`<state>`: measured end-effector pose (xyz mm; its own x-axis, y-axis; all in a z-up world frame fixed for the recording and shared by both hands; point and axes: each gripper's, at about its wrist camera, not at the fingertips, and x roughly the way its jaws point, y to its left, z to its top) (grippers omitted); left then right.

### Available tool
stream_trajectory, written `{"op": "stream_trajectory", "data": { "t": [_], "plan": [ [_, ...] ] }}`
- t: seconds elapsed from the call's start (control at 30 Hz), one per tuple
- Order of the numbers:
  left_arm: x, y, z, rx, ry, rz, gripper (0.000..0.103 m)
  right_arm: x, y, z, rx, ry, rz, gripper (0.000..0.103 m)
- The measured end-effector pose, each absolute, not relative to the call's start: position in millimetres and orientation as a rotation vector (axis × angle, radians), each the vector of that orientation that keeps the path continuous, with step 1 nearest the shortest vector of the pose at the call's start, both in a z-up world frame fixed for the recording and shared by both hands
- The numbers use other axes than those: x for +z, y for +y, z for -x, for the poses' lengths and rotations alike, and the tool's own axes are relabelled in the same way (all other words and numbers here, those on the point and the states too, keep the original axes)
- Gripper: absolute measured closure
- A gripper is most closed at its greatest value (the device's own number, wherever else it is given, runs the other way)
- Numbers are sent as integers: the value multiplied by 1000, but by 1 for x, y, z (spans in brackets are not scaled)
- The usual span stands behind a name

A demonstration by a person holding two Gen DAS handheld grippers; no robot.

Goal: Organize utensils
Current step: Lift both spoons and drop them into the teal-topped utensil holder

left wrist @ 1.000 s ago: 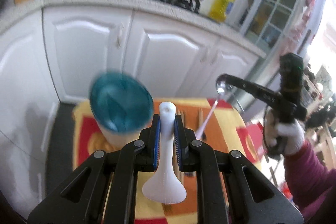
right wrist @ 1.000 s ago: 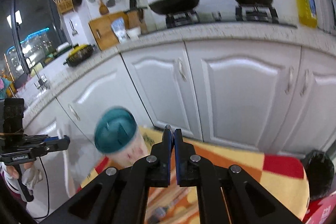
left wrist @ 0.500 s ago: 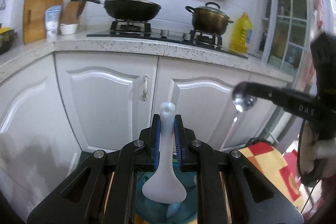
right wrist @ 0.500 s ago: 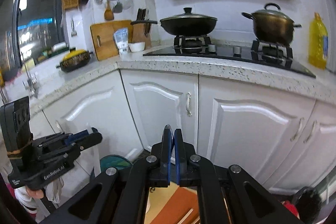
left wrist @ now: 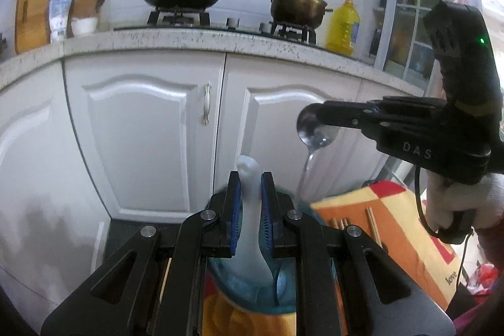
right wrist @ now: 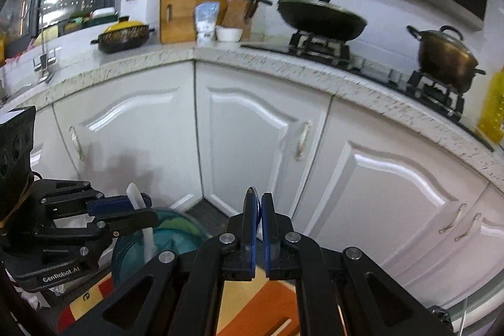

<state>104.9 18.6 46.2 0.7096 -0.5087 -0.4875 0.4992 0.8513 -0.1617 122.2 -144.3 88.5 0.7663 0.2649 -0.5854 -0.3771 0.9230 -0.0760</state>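
Over the teal cup (left wrist: 252, 288) both tools have arrived: left tool (left wrist: 250, 188) gripping white spoon (left wrist: 250, 210), right tool (right wrist: 258, 210) gripping metal spoon (left wrist: 315, 131), ready to drop.

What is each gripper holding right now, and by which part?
The left gripper clamps the white spoon by its handle, near the tip. The right gripper pinches the metal spoon by its bowl, handle hanging down.

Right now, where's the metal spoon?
Clamped bowl-up in the right tool, right of centre in the left wrist view, the metal spoon hangs handle-down over the teal cup.
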Motion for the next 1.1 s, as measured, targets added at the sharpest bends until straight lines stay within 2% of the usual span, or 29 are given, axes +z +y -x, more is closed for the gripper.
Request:
{"op": "stream_trajectory", "data": {
  "t": [0.13, 0.23, 0.3, 0.33, 0.37, 0.63, 0.73, 1.1],
  "plan": [
    [31, 20, -99, -537, 606, 21, 92, 71, -135, -128, 401, 677, 179, 98],
    [26, 22, -97, -513, 643, 51, 90, 55, -141, -135, 480, 759, 57, 98],
    [26, 24, -94, -503, 651, 66, 78, 53, -148, -134, 507, 776, -17, 90],
    [27, 25, -91, -503, 650, 72, 63, 54, -152, -134, 509, 781, -41, 76],
    [28, 25, -88, -512, 650, 80, 57, 55, -158, -133, 509, 779, -72, 62],
    [43, 15, -65, -498, 662, 55, 55, 66, -192, -105, 483, 760, -139, 61],
    [50, 10, -55, -494, 663, 51, 48, 68, -207, -92, 463, 762, -154, 61],
    [70, -20, -22, -483, 659, 43, 47, 64, -251, -42, 379, 767, -155, 60]
  ]
}}
